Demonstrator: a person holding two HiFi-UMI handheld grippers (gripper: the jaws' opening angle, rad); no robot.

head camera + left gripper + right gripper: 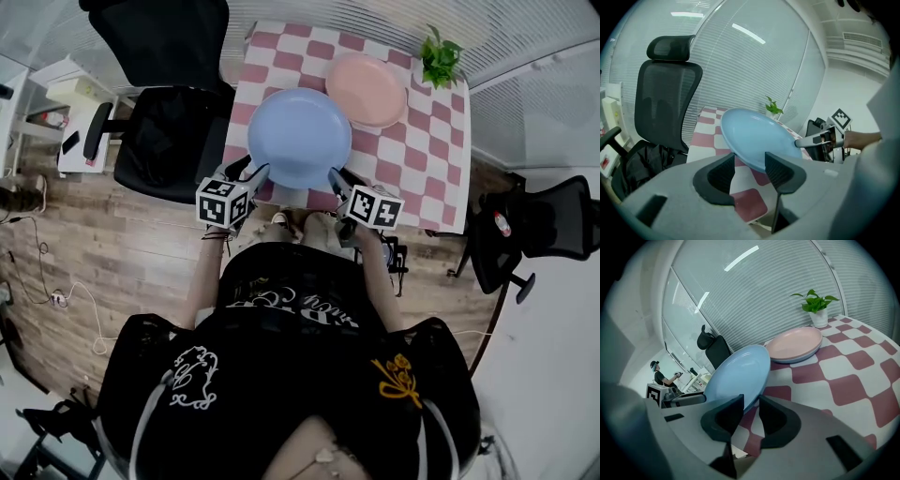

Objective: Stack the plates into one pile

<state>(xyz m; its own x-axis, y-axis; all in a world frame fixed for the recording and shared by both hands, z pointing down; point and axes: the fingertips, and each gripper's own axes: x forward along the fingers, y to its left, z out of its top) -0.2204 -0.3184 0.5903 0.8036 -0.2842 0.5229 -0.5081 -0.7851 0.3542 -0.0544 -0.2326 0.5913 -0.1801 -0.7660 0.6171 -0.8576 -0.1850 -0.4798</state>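
A large light-blue plate (300,136) hangs tilted just above the near half of the red-and-white checked table (417,183). My left gripper (255,173) is shut on its near-left rim and my right gripper (336,176) on its near-right rim. In the left gripper view the plate's edge (754,136) sits between the jaws of the left gripper (749,166). In the right gripper view the rim of the blue plate (738,376) runs into the narrow gap of the right gripper (751,411). A pink plate (366,89) lies flat at the table's far right, also seen as the pink plate (794,344).
A small potted plant (439,58) stands at the far right corner, just beyond the pink plate. A black office chair (169,122) is close to the table's left side. Another black chair (534,225) stands to the right. The floor is wood.
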